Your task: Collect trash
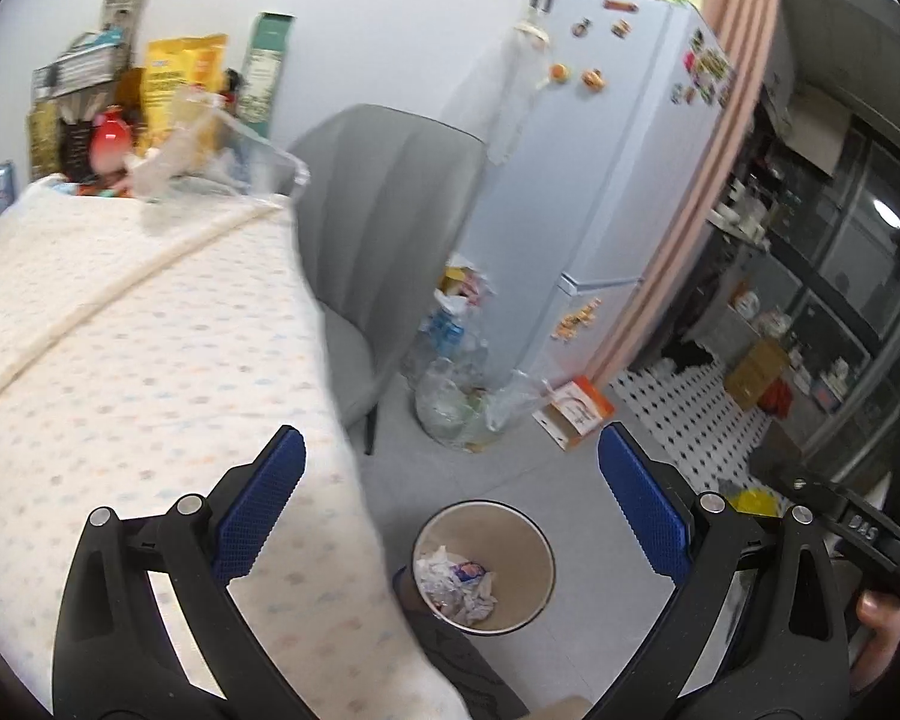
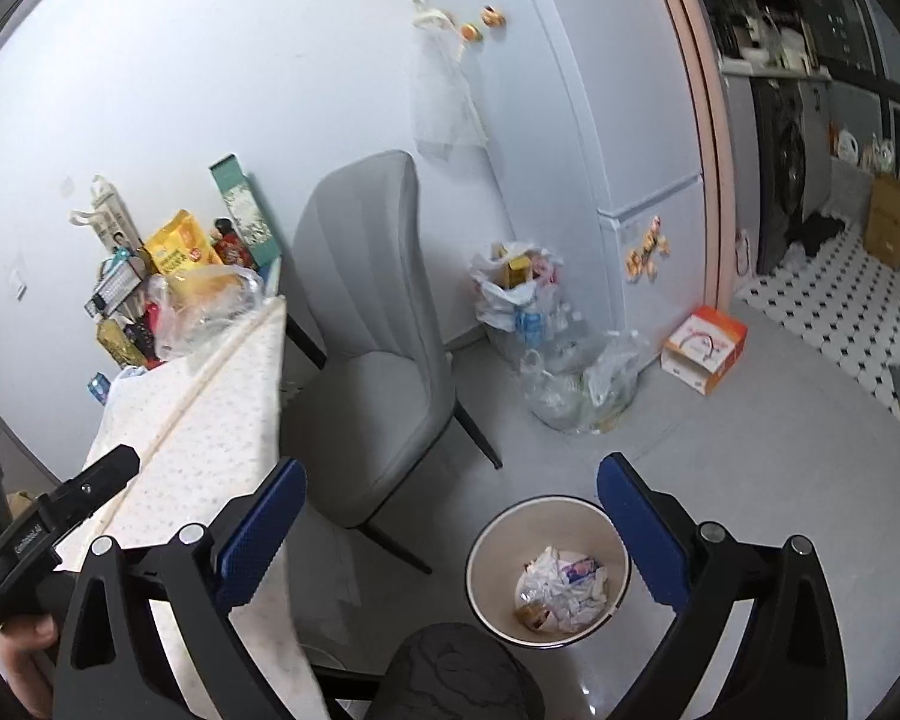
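Here both grippers hang above the floor with the bin (image 1: 483, 567) below them, and the bin serves as the landmark. The left gripper (image 1: 450, 507) has its jaws spread wide with nothing between them; through the gap the bin shows straight below. The right gripper (image 2: 448, 531) likewise has its jaws wide apart and empty, the bin (image 2: 547, 570) lying just inside its right finger. The trash (image 2: 561, 591), crumpled white paper and a small printed wrapper, lies at the bottom of the bin; in the left view the same trash (image 1: 457, 585) sits in a heap toward the bin's left wall. Left of the bin stands the surface (image 1: 120, 330), covered with a dotted cloth whose edge hangs down near the bin. Beyond the bin, a grey chair (image 2: 366, 330) stands by the surface's far corner. Further beyond the bin, clear bags (image 2: 576, 384) of bottles and packaging rest on the floor against a white fridge (image 2: 618, 120). Right of those bags, an orange and white box (image 2: 705, 348) lies on the floor. At the far end of the surface, boxes and a yellow pack (image 1: 183, 81) stand against the wall. A dark patterned knee (image 2: 456, 675) shows just in front of the bin.
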### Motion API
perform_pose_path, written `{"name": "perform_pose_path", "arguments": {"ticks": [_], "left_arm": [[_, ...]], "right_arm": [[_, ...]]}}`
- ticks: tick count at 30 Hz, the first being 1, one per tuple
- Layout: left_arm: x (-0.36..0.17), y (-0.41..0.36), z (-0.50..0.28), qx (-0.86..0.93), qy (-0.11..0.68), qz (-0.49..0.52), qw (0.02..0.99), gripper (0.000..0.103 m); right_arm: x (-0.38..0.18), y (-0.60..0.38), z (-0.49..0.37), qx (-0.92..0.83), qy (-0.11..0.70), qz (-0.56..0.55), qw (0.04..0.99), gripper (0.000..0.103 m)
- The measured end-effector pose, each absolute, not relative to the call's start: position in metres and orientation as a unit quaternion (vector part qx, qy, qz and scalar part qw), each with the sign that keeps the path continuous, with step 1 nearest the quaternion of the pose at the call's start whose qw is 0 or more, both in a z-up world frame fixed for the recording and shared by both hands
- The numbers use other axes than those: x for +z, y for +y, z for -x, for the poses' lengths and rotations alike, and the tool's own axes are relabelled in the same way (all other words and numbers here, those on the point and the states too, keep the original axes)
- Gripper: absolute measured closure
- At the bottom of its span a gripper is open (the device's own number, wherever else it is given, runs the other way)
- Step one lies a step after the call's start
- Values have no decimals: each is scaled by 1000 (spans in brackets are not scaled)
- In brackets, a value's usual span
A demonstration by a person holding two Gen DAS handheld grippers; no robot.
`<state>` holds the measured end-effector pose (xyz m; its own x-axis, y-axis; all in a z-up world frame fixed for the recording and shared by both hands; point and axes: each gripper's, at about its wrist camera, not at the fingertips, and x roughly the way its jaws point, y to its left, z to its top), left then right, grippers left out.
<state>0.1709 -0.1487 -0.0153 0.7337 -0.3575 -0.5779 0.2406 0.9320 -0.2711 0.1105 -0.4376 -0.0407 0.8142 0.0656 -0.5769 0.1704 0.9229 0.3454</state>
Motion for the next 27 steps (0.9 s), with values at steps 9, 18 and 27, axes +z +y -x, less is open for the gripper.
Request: {"name": "perform_pose_path", "arguments": {"ticks": [9,18,27], "left_arm": [[21,-99,-134,-115,291,93,945,6],[56,-60,-83,-69,249,96,961,6],[64,-33,-41,-56,238,91,965,6]], "right_arm": [[3,-397,-93,-60,291,-149,943,8],[32,-364,-67,-51,286,-132,948,8],[38,-351,-33,-16,275,-142,951,8]]}}
